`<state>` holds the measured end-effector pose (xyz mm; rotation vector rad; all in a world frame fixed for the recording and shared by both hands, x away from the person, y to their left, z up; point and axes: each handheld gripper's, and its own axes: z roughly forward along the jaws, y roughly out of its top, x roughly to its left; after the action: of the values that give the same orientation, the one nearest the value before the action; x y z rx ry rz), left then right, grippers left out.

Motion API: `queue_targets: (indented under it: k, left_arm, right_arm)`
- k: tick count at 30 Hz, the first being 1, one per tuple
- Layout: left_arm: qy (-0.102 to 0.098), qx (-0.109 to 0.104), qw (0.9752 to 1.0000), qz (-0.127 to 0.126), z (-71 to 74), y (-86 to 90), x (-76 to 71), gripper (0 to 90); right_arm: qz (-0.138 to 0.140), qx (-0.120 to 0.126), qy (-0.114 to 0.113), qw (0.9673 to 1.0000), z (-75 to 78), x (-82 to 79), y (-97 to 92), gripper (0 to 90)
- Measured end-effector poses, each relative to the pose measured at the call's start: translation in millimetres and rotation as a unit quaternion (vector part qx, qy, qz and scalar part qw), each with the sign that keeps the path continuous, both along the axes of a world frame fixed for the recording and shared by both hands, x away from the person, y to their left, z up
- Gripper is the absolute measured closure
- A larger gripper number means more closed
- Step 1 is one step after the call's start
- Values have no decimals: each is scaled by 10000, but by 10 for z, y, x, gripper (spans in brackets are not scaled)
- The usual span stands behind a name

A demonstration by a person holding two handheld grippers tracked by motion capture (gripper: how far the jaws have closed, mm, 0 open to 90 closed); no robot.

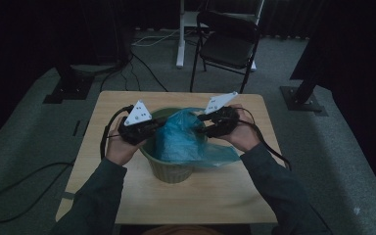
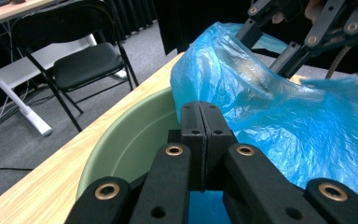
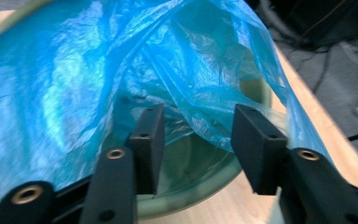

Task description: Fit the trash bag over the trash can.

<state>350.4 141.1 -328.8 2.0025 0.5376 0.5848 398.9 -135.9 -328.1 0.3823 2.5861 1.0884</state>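
A pale green tub stands at the middle of the wooden table. A crumpled blue plastic bag sits in the tub and spills over its right rim. My left gripper is at the bag's left edge above the tub's rim, shut on the film. In the left gripper view its jaws press together with the blue bag against them and the tub's inner wall to the left. My right gripper is open, and a fold of the bag hangs loose between its pads.
A black folding chair and a white desk leg stand behind the table. Cables trail over the grey carpet at the left. Black stand bases sit at both far corners.
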Motion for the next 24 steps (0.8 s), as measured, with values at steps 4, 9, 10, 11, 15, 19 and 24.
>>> queue_targets:
  k: [4, 9, 10, 11, 15, 19, 24]
  left_arm:
    - [4, -66, 10000, -55, 23, -31, 2, 894]
    - [-27, -146, 9998, -143, 41, -114, 3, 894]
    - [-36, -163, 9997, -160, 49, -124, 2, 894]
    - [-45, -187, 9997, -179, 57, -131, 2, 894]
    - [-50, -266, 9994, -194, 82, -130, -1, 894]
    - [-38, -273, 9995, -144, 78, -91, 1, 894]
    - [-6, -234, 9997, -66, 43, -30, 13, 895]
  right_arm:
    - [-14, 78, -144, 9999, 9, -16, 27, 491]
    - [89, 74, -274, 9996, 14, -45, 98, 464]
    - [98, 40, -280, 9996, 5, -46, 113, 460]
    - [108, 13, -278, 9996, -8, -44, 127, 460]
    - [-12, -209, -342, 9992, -61, -2, 171, 614]
    - [-142, -316, -318, 9989, -72, 20, 178, 849]
    - [-156, -279, -242, 9992, -17, 13, 101, 900]
